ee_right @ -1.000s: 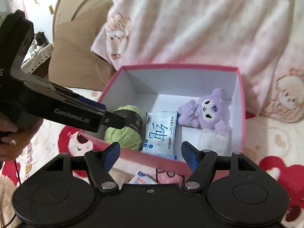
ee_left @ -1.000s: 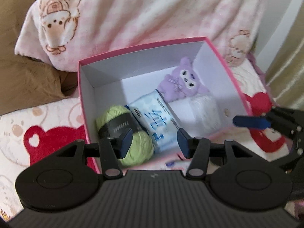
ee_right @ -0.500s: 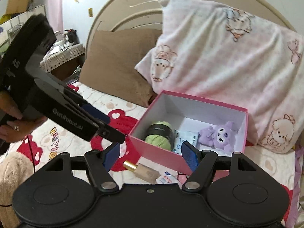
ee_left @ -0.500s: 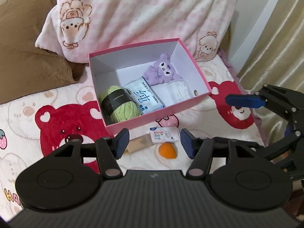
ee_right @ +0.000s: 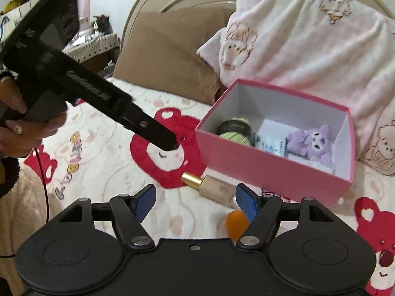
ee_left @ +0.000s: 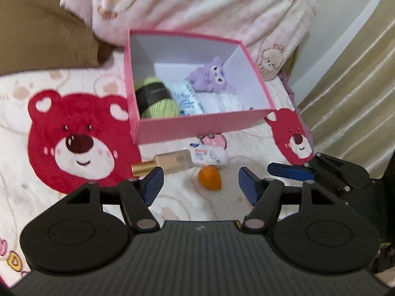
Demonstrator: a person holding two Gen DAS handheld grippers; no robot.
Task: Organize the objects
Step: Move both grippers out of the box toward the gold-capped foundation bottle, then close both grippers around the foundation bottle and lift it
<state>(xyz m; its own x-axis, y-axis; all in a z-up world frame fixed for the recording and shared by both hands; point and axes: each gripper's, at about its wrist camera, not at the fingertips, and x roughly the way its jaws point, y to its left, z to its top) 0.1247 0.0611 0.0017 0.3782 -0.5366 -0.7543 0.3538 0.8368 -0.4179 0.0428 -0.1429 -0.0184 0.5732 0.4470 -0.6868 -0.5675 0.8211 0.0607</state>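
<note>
A pink box (ee_left: 197, 128) (ee_right: 266, 172) on the bed holds green yarn (ee_left: 158, 98) (ee_right: 234, 130), a blue-white tissue pack (ee_left: 187, 98) (ee_right: 269, 143) and a purple plush (ee_left: 209, 79) (ee_right: 311, 140). In front of it lie a beige bottle with a gold cap (ee_left: 170, 162) (ee_right: 212, 185), a small white packet (ee_left: 207, 155) and an orange sponge (ee_left: 209, 177) (ee_right: 235, 222). My left gripper (ee_left: 198, 187) is open and empty above these loose items. My right gripper (ee_right: 195, 202) is open and empty, near the bottle; it also shows in the left wrist view (ee_left: 291, 170).
The bed cover has red bear prints (ee_left: 79, 143). A pink blanket (ee_left: 209, 7) and a brown pillow (ee_right: 167, 56) lie behind the box. Gold curtains (ee_left: 358, 79) hang at the right. The left gripper's body, held by a hand, shows in the right wrist view (ee_right: 74, 86).
Both grippers have pulled back from over the box and come down toward the loose items in front of it. The bottle, packet and sponge came into view. Both stayed open.
</note>
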